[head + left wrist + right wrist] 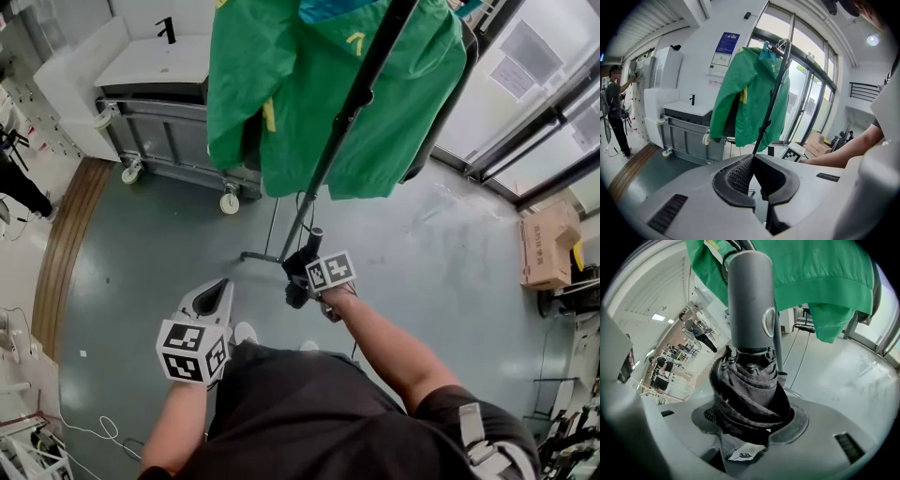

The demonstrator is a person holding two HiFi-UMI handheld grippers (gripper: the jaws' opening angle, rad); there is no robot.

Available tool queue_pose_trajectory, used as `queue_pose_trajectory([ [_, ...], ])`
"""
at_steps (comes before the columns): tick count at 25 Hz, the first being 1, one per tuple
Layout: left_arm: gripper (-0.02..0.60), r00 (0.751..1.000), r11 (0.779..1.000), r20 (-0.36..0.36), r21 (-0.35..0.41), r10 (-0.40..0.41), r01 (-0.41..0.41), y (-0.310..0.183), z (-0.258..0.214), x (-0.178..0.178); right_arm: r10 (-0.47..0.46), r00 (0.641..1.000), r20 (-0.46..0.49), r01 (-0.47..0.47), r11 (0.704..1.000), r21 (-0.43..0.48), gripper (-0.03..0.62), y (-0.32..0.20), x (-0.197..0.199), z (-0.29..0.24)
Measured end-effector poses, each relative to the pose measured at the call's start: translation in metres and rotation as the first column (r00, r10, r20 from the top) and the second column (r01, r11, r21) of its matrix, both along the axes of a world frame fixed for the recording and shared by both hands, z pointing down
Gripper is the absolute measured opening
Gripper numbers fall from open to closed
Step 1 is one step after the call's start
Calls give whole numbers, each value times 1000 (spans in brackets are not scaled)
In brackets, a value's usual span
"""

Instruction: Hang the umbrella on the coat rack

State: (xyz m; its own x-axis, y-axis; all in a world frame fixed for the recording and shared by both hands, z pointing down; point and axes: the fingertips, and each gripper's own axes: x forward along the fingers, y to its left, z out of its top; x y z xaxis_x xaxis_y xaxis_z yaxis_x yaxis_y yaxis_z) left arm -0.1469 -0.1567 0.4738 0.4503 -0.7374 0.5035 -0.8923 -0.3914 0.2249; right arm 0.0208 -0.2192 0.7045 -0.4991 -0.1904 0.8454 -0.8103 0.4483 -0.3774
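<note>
A folded dark grey umbrella (750,394) with a grey handle (747,301) stands up between the jaws of my right gripper (750,417), which is shut on its canopy. In the head view the right gripper (302,277) holds the umbrella (302,262) low beside the black coat rack pole (342,127), close to its foot. A green jacket (309,84) hangs from the rack's top. My left gripper (217,289) hangs shut and empty to the left, apart from the rack. The left gripper view shows its jaw tips (752,158) touching, with the coat rack (771,105) and green jacket (745,93) beyond.
A grey cart on casters (169,141) stands behind the rack under a white counter (155,61). Glass doors (534,84) run along the right, with a cardboard box (548,244) by them. A person (616,112) stands at the far left. The rack's base bar (258,256) lies on the floor.
</note>
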Motion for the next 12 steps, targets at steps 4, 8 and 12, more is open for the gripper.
queue_pose_trajectory([
  [4,15,1000,1000,3,-2,-19,19,1,0,-7,-5,999,-40,4,1000,-12,181,-3,-4,19],
  [8,15,999,999,5,-9,-38,38,5,2,-13,-12,997,-70,14,1000,16,90,-11,-3,28],
  [12,15,999,999,7,-17,-50,50,6,5,-17,-1,997,-83,3,1000,21,72,-22,0,34],
])
